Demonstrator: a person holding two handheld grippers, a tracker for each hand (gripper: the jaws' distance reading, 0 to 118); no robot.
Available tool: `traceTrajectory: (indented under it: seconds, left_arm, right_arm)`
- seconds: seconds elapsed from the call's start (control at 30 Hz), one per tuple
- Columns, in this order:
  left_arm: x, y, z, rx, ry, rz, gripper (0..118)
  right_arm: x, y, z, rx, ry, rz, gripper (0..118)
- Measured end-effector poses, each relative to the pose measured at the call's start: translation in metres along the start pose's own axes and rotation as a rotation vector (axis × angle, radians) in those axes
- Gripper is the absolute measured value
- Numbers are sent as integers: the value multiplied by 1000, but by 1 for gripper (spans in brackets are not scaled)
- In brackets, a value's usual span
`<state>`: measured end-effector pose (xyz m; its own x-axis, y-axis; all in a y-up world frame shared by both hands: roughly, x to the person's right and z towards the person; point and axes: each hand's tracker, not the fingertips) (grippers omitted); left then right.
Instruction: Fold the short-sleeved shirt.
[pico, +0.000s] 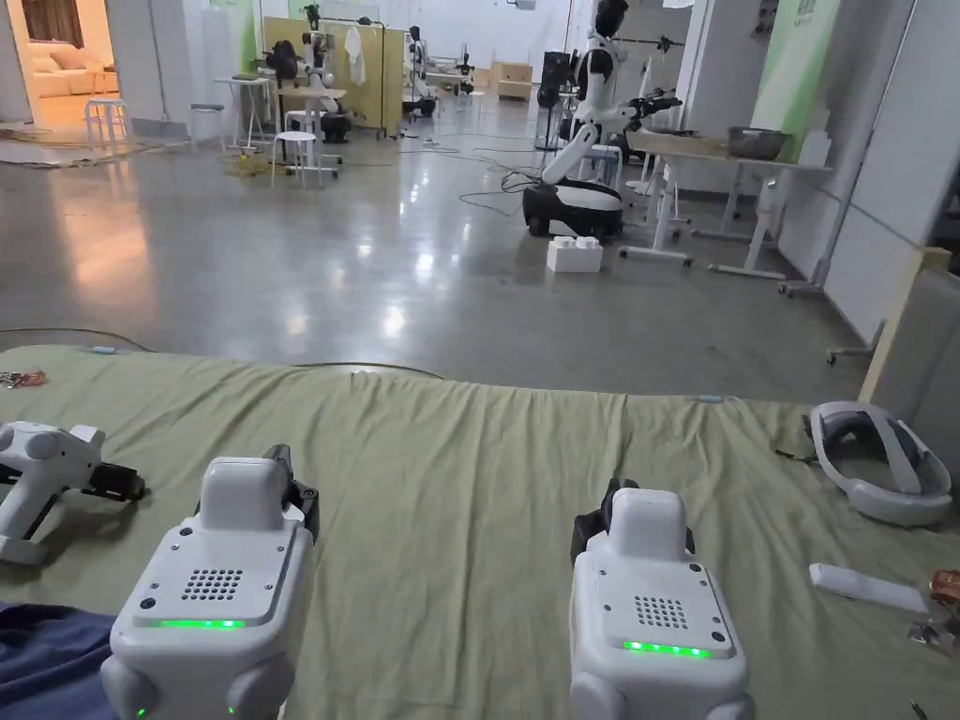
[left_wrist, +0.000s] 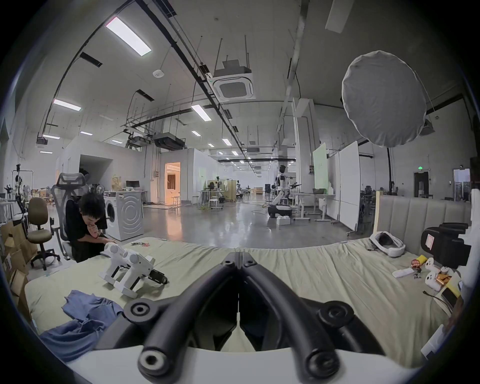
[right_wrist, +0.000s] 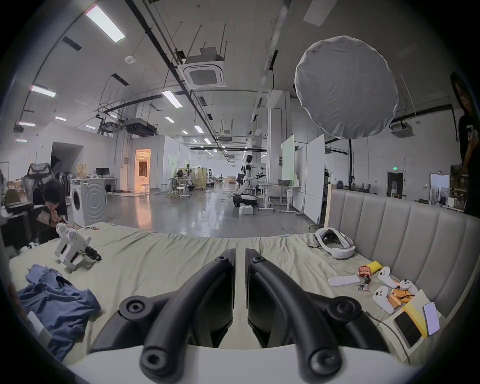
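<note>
You held both claws low over a bed covered w/ a pale green sheet (pico: 469, 450), side by side and pointing away from you toward an open workshop floor. The left claw (left_wrist: 238, 256) had its jaws pressed together at the tips, closed on nothing. The right claw (right_wrist: 240, 253) had its jaws nearly parallel w/ a thin slit of sheet visible between them, almost closed and also empty. The short-sleeved shirt (right_wrist: 55, 302), blue, lay crumpled in a heap at the near left part of the bed, to the left of your left claw and apart from both claws; in the head view just a dark blue corner of it (pico: 47, 661) showed at bottom left. Neither claw touched it, so the fold looked not yet begun, prob. w/ the claws in a neutral ready pose over bare sheet. The wide empty stretch of sheet in front of you seemed the likely spot for spreading the shirt flat. A spare white gripper unit (pico: 42, 478) rested on the sheet at far left, beyond the shirt. On the right side, near a padded grey headboard (right_wrist: 405, 228), sat a white headset (pico: 881, 464), a white remote-like bar (pico: 867, 588), hand controllers (right_wrist: 384, 298) and phones (right_wrist: 407, 328), all well clear of the middle. A seated person (left_wrist: 85, 228) was at the bed's far left corner.
</note>
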<state>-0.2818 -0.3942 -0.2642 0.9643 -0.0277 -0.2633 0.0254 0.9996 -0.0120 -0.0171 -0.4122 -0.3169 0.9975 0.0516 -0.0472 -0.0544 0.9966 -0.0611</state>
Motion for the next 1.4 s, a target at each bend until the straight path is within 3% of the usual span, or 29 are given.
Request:
traceTrajectory:
  seconds: [0.77,1.07,1.13,1.27,1.33,1.37,1.4]
  left_arm:
    - [-20,-21,-16,-47,0,-25,2]
    - [-22,-24,-18,-71,-10,-25,2]
    - [-29,-23,-17,-78,-23,69,2]
    - [-53,-23,-15,-59,-44,399,2]
    - [-60,-23,-13,-36,-13,530,2]
    - [-59,-22,-13,-40,24,505,2]
    - [-55,-17,-13,-52,50,410,2]
  right_arm:
    - [10,-2,4,-41,12,-9,10]
    - [11,-10,-4,-83,4,27,10]
    - [19,-8,-2,-84,-14,-71,10]
    - [43,3,4,-69,-18,-413,10]
    - [52,8,5,-59,-24,-542,10]
    - [52,10,5,-50,-20,-536,10]
    - [47,14,3,-62,-26,-456,10]
